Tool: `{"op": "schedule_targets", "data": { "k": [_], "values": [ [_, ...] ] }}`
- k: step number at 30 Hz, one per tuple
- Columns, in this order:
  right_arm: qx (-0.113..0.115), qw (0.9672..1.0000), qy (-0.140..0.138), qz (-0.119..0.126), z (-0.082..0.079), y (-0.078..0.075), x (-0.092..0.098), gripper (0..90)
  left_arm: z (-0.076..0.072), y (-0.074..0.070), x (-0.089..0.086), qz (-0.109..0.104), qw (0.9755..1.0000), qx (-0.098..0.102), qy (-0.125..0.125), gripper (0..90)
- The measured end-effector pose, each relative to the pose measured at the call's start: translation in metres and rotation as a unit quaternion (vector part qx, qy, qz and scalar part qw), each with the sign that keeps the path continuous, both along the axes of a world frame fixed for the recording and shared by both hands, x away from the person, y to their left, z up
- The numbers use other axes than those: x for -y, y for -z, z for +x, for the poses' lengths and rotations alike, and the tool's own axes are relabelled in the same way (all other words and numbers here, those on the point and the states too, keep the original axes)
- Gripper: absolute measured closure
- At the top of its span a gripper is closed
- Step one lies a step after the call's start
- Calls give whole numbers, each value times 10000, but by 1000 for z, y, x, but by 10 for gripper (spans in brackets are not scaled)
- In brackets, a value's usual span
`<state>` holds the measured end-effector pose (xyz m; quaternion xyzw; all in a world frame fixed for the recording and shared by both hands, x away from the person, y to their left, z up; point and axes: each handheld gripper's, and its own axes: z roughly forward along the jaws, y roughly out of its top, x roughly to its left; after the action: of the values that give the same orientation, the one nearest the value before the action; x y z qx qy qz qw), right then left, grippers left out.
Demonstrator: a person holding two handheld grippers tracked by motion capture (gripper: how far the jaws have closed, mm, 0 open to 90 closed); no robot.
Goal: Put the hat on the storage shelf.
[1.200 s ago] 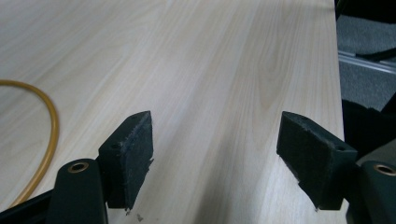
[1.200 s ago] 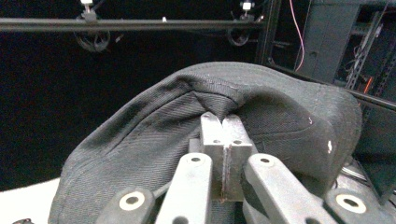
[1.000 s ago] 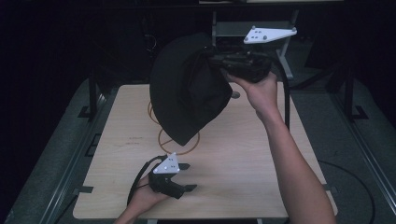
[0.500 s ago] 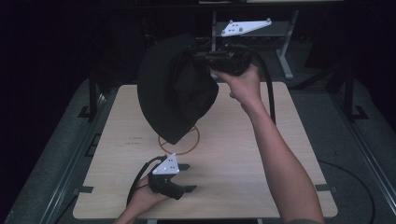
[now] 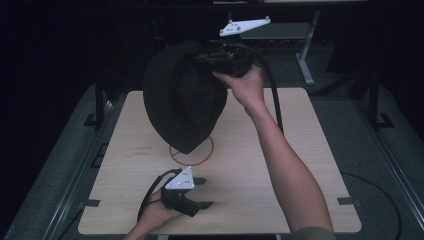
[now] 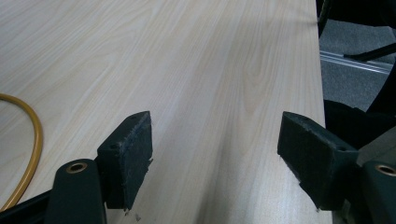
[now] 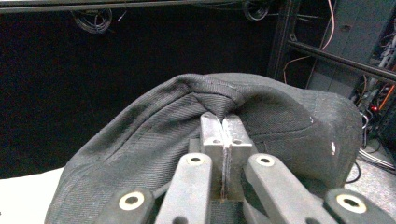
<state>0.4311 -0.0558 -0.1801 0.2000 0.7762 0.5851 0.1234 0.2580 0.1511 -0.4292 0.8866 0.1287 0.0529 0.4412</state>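
Overhead, black twill hat (image 5: 182, 102) hangs limp, crumpled; right gripper (image 7: 223, 135) jaws clamped on fabric fold; left gripper (image 5: 200, 192) jaws apart.

Black fabric hat (image 5: 182, 102), pinched at its rim, hanging crumpled above the far counter (image 5: 310, 165), over an orange ring (image 5: 192, 156).

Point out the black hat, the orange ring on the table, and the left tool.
black hat (image 5: 182, 107), high view, middle of its hanging crown.
orange ring (image 5: 207, 156), high view, right arc on the table.
left tool (image 5: 203, 192), high view, between its open jaw tips.
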Motion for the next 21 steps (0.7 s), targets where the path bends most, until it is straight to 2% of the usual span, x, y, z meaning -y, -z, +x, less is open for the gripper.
{"op": "schedule_targets", "data": {
  "k": [8,18,21],
  "values": [
    [-51,9998,-74,-153,6,5,-22,896,-3,-1,0,5,10000,25,14,257],
    [-283,9992,-86,-259,20,17,-45,895,-6,-1,6,69,9999,56,122,257],
    [-325,9986,-101,-410,23,22,-56,894,-7,-1,6,25,9999,32,108,257]
  ]
}}
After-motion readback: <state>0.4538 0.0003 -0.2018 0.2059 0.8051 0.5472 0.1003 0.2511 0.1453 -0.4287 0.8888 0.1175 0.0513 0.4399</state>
